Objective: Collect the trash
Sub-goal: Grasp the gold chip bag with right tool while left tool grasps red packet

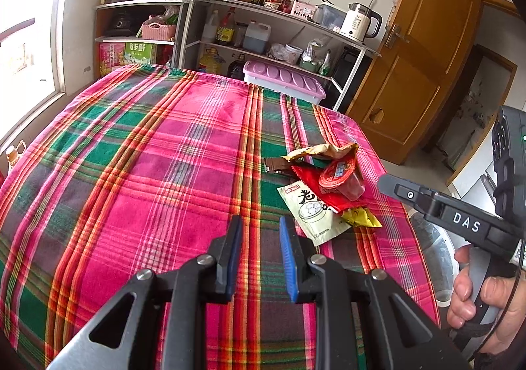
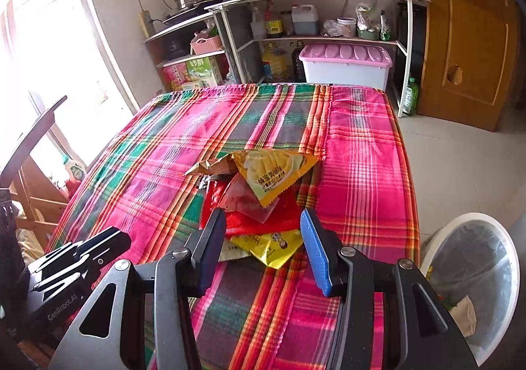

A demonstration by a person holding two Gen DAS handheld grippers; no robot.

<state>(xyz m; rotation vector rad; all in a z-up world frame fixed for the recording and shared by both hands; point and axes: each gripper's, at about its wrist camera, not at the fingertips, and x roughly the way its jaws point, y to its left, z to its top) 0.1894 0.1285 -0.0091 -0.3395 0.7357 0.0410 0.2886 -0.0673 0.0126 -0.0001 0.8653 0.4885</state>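
Hovering right gripper (image 2: 263, 246), fingers apart, empty, straddling wrapper pile (image 2: 259, 205) for grab; left gripper (image 1: 259, 255) narrowly open, empty; bin (image 2: 473, 274) right, ready.

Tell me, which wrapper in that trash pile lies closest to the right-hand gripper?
The small yellow wrapper, at the pile's near edge, just ahead of the right gripper between its open fingers. The red wrapper and the larger yellow-orange packet lie farther back.

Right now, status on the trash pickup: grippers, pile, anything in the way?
Both hand-held grippers, left and right, open, empty. Wrapper pile on tablecloth, untouched. Bin beside table. Path clear.
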